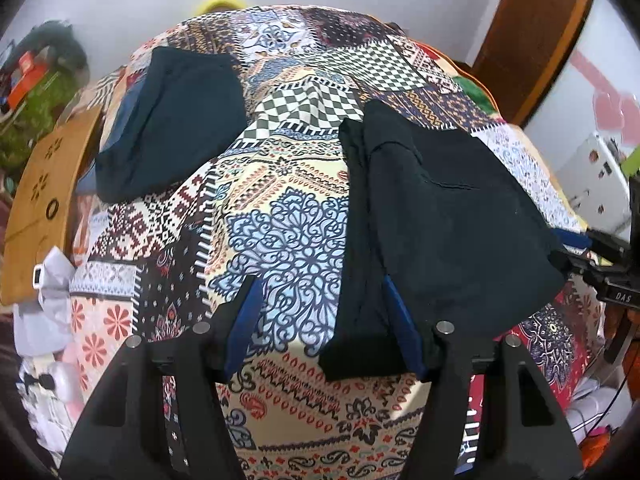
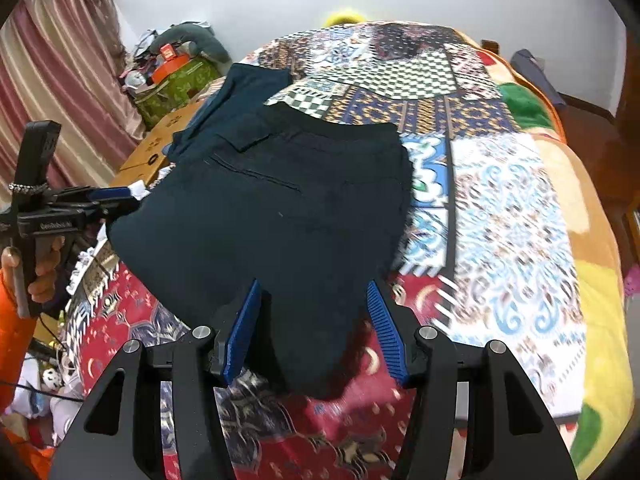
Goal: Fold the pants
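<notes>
Black pants lie folded on a patterned bedspread; in the right wrist view the pants fill the middle. My left gripper is open, its right finger at the pants' near left edge, nothing between the pads. It also shows from the side in the right wrist view, at the pants' left corner. My right gripper is open, its fingers either side of the pants' near end, above the cloth. It shows in the left wrist view at the pants' right edge.
A second dark folded garment lies at the far left of the bed, also in the right wrist view. A cardboard box and clutter stand beside the bed's left. A wooden door frame stands behind.
</notes>
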The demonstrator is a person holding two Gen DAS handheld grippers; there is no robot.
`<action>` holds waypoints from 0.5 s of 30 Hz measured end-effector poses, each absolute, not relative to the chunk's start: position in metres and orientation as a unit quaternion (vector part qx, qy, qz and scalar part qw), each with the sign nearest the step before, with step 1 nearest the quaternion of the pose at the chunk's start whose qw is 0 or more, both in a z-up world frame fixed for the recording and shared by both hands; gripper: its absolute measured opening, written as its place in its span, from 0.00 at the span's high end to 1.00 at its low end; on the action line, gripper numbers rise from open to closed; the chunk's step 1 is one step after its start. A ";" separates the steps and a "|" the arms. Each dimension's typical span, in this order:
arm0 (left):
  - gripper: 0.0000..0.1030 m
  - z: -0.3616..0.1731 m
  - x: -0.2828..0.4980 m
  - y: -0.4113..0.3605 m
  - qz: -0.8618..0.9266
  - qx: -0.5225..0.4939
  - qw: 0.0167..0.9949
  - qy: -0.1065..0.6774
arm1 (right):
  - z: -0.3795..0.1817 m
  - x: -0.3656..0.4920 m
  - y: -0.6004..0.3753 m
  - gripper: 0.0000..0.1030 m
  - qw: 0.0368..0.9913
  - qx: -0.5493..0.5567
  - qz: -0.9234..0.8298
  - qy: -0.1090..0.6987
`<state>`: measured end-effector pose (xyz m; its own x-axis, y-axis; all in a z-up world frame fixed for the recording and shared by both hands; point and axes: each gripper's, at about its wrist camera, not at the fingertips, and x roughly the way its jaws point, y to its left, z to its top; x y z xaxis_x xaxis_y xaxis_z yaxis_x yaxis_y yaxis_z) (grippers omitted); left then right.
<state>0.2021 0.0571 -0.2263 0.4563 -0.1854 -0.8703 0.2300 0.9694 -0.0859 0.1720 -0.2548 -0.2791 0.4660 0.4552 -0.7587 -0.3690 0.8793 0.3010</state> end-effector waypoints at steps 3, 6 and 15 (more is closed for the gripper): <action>0.38 -0.226 0.197 0.062 -0.105 0.019 0.856 0.505 | -0.281 0.167 -0.267 0.50 0.850 0.072 0.238 0.464; 0.38 -0.227 0.191 0.072 -0.088 0.011 0.858 0.505 | -0.282 0.163 -0.274 0.48 0.848 0.083 0.234 0.468; 0.39 -0.191 0.191 0.089 -0.070 0.011 0.880 0.470 | -0.269 0.165 -0.291 0.46 0.854 0.090 0.211 0.468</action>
